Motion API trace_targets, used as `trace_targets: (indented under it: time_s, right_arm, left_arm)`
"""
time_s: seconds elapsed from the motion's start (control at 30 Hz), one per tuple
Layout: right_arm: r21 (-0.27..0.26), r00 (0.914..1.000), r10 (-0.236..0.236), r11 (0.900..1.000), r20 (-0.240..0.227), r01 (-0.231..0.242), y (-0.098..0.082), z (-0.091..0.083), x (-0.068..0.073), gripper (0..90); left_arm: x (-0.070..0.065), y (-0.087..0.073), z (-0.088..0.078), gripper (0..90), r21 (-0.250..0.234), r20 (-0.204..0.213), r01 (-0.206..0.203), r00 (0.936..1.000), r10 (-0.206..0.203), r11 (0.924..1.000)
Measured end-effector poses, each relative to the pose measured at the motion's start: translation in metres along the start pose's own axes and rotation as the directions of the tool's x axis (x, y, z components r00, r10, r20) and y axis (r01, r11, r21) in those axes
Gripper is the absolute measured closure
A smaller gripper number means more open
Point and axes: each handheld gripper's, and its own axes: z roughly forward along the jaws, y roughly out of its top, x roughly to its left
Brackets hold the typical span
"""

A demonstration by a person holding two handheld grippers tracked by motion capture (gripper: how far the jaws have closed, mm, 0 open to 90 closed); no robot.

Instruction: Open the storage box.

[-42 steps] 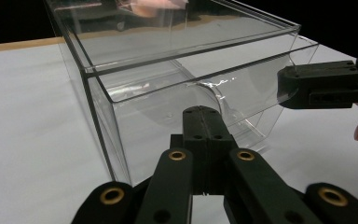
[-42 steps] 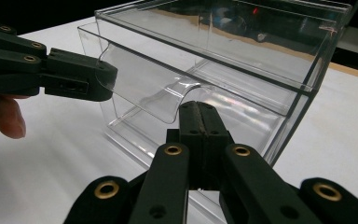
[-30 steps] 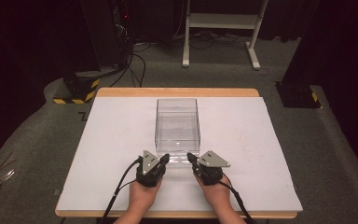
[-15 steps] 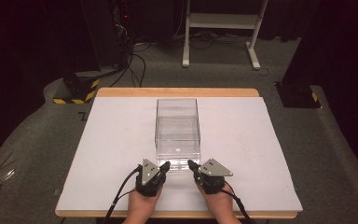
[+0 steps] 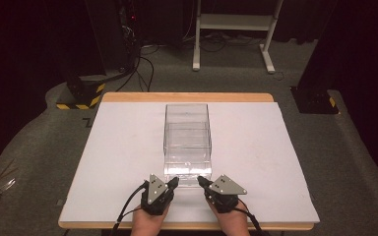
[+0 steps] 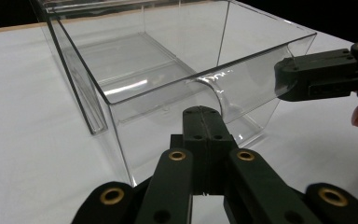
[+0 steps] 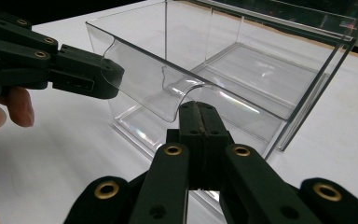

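Two tools sit at the counter's 6 o'clock edge, each in a hand. The left tool has its jaws pressed together, holding nothing; the right tool likewise, jaws together. Both tips point toward 12 o'clock at the near wall of a clear box, which stands at the counter's centre with a drawer pulled toward 6 o'clock. Each tip is just beside that curved front lip.
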Motion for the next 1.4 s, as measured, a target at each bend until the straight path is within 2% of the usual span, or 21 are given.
trace_targets:
  time_s: [0.07, 0.1, 0.17, 0.2, 0.27, 0.37, 0.47, 0.5, 0.77, 0.97, 1.1, 1.23, 1.4]
  right_arm:
    - [0.004, 1.0000, -0.004, 1.000, -0.005, 0.004, -0.001, -0.002, 0.002, 90.0]
    - [0.003, 0.9999, -0.005, 1.000, -0.009, 0.005, -0.002, -0.003, 0.003, 90.0]
    - [0.001, 0.9990, -0.015, 1.000, -0.042, 0.015, -0.002, -0.004, 0.007, 90.0]
    - [0.007, 0.9986, -0.038, 0.999, -0.036, 0.038, -0.002, -0.004, 0.012, 90.0]
    - [0.009, 0.9983, -0.056, 0.998, -0.018, 0.056, 0.000, -0.006, 0.019, 90.0]
    - [0.003, 0.9990, -0.039, 0.999, -0.019, 0.039, -0.001, -0.008, 0.018, 90.0]
    - [0.004, 0.9991, -0.042, 0.999, -0.010, 0.042, -0.002, -0.011, 0.016, 90.0]
    - [-0.005, 0.9994, -0.034, 0.999, -0.010, 0.034, -0.003, -0.013, 0.014, 90.0]
    - [-0.022, 0.9997, -0.019, 1.000, 0.013, 0.019, -0.005, -0.021, 0.008, 89.6]
    - [-0.036, 0.9990, -0.008, 0.999, 0.044, 0.010, -0.008, -0.032, -0.001, 89.5]
    - [-0.048, 0.9964, 0.030, 0.999, 0.079, -0.026, -0.009, -0.038, -0.011, 89.2]
    - [-0.048, 0.9919, 0.058, 0.997, 0.112, -0.053, -0.009, -0.038, -0.022, 88.7]
    - [-0.014, 0.9883, 0.076, 0.997, 0.132, -0.075, -0.003, -0.020, -0.036, 88.6]
  left_arm:
    - [-0.001, -0.002, -0.001, 90.0, 0.013, 0.004, -0.005, 1.0000, 0.005, 0.9999]
    - [-0.001, -0.004, -0.001, 90.0, 0.027, 0.029, -0.006, 0.9996, 0.005, 0.9996]
    - [-0.012, -0.007, 0.000, 90.0, 0.033, 0.044, -0.057, 0.9975, 0.055, 0.9978]
    - [-0.018, -0.008, -0.002, 90.0, 0.019, 0.043, -0.083, 0.9957, 0.082, 0.9964]
    - [-0.029, -0.008, -0.002, 90.0, 0.008, 0.053, -0.094, 0.9942, 0.093, 0.9956]
    - [-0.033, -0.010, -0.003, 90.0, 0.006, 0.055, -0.098, 0.9937, 0.098, 0.9951]
    - [-0.029, -0.010, -0.005, 90.0, 0.005, 0.046, -0.090, 0.9950, 0.089, 0.9960]
    - [-0.023, -0.011, -0.007, 90.0, 0.012, 0.044, -0.076, 0.9962, 0.075, 0.9970]
    - [-0.013, -0.008, -0.023, 90.0, -0.008, 0.040, -0.070, 0.9967, 0.070, 0.9975]
    - [0.004, -0.006, -0.039, 90.0, -0.038, -0.002, -0.039, 0.9992, 0.039, 0.9985]
    - [0.017, -0.004, -0.047, 89.9, -0.064, -0.035, -0.005, 0.9994, 0.002, 0.9980]
    - [0.033, -0.001, -0.044, 89.9, -0.070, -0.079, 0.030, 0.9963, -0.035, 0.9971]
    - [0.050, 0.004, -0.025, 90.0, -0.039, -0.119, 0.051, 0.9914, -0.055, 0.9980]
